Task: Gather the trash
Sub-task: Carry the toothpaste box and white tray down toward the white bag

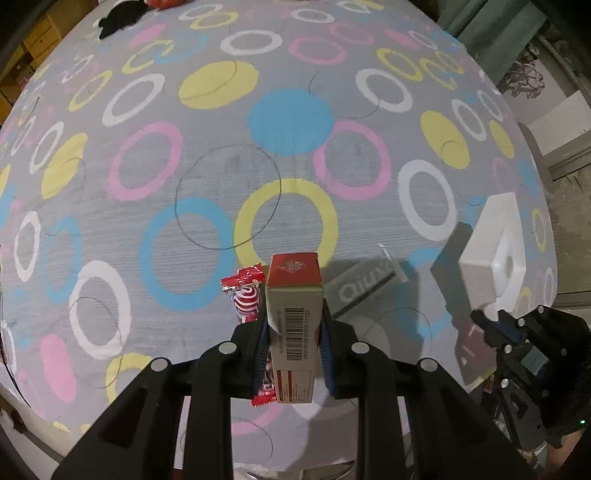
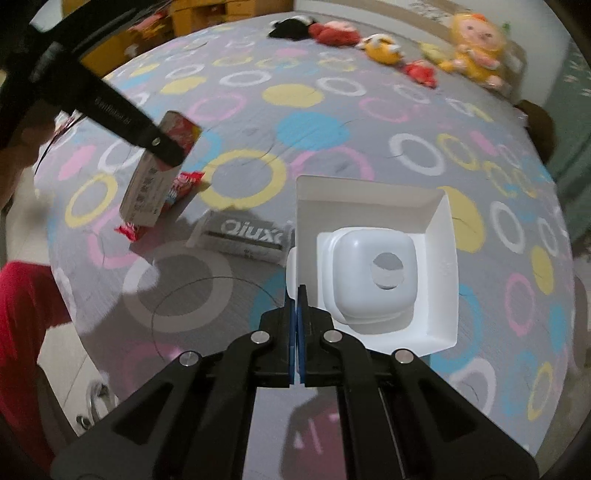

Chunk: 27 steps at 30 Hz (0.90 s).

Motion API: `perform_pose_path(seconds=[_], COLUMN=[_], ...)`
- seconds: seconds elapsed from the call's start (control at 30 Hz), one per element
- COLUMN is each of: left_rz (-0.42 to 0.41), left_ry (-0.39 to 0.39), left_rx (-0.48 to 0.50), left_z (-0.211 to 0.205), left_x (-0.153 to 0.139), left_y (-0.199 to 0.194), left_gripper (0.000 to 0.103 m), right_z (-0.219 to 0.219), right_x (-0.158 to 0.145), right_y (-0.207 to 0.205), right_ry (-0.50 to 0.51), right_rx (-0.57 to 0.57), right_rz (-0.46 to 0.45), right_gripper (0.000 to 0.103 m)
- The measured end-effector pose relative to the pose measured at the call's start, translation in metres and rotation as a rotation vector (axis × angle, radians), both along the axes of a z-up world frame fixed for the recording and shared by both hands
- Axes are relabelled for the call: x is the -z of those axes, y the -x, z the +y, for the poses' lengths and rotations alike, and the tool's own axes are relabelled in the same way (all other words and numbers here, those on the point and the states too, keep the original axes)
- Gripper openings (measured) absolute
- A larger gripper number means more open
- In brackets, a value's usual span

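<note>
1. Left gripper (image 1: 293,332) squeezed tight on a small box with a red top (image 1: 293,295), held up off the bed; a red candy wrapper (image 1: 245,295) pinched in on the box's left side.
2. Right gripper (image 2: 297,295) closed on the near-left wall of a white tray (image 2: 439,236), holding it up over the bed; a white square tub (image 2: 373,273) with a round hole sitting inside the tray.
3. On the bed between the two grippers, flat and see-through: a plastic wrapper with "Qiuxa" printed on it (image 2: 245,236), just left of the tray and below and right of the box.
4. All around: a grey bed sheet (image 1: 229,166) with pink, blue, yellow and white rings.
5. Far away, along the far edge of the bed: a row of soft toys, with a black one (image 2: 290,27), a red one (image 2: 336,33) and a big yellow doll (image 2: 474,48).
</note>
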<state>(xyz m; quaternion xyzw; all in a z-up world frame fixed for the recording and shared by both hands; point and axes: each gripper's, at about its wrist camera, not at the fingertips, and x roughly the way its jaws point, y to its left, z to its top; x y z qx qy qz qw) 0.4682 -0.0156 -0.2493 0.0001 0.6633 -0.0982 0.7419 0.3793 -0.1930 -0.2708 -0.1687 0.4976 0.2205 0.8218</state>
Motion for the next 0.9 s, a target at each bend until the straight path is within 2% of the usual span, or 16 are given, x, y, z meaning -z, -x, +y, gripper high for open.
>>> perform_pose_path(seconds=[0.23,0.43,0.67,0.9], left_rz=[-0.040,-0.082,-0.128,-0.133], left_ry=[0.007,0.010,-0.007,-0.005], left_rx=[0.025,0.070,0.112,0.168], left_z=[-0.003,-0.012,-0.018,-0.024], left_x=[-0.033,-0.066,-0.100,-0.109], left_y=[0.021,0.053,0.121,0.188], left_gripper=[0.024,0.024,0.024,0.024], right_z=[-0.006,-0.004,0.009,0.021], right_x=[-0.031,-0.077,-0.130,-0.146], right_y=[0.011,0.038,0.095,0.157], right_ry=[-0.026,-0.071,-0.095,-0.099], right_rx=[0.079,0.091,0.079,0.089], right_rz=[-0.012,-0.044,-0.106,-0.129], right_gripper=[0.002,0.002,0.002,0.002])
